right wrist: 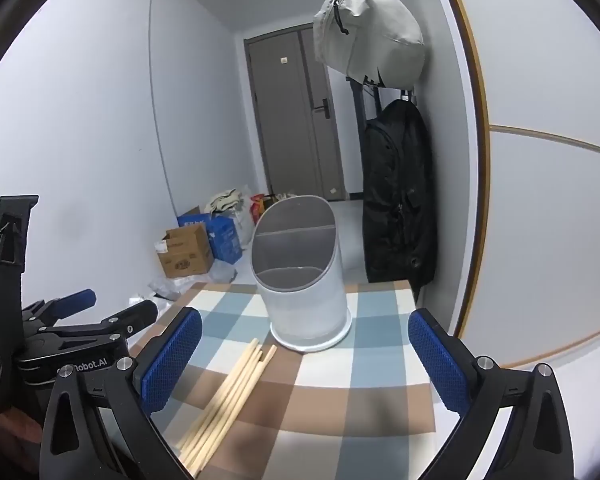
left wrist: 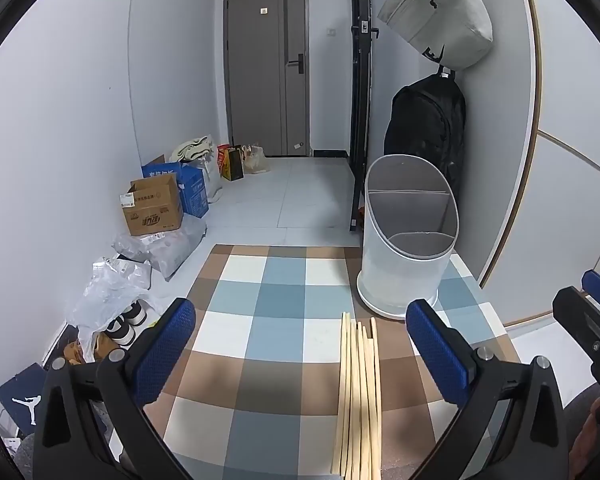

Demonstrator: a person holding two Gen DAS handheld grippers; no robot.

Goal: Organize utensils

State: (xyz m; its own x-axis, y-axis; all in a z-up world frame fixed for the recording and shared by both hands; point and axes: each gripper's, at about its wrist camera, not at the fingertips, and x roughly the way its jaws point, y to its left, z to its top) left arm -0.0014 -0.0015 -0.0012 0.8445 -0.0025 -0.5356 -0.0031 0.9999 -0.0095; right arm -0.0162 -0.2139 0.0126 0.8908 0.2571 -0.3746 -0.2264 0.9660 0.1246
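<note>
Both of my claws hang with jaws spread wide and nothing between them: the left gripper (left wrist: 300, 344) at the bottom of its view, the right gripper (right wrist: 305, 354) at the bottom of its own. The checked tablecloth (left wrist: 256, 312) fills the lower middle of both frames.

The white utensil holder (left wrist: 408, 236) stands right of centre in the left view, empty, with a slanted mouth and a divider. It looks tall and light, so I judge that a bump from a finger or a badly angled insert could tip it, or push it toward the cloth's far edge.

The chopsticks (left wrist: 358, 396) lie loose in a bundle at lower centre, just short of the holder. They are thin and round, so closing on the whole bunch may squeeze some out, roll them, or scatter them off the table.

Writing: the left tool reads "Robot.AI" (right wrist: 87, 365) at lower left of the right view. The cardboard box (left wrist: 152, 210) at middle left carries print I cannot read.
</note>
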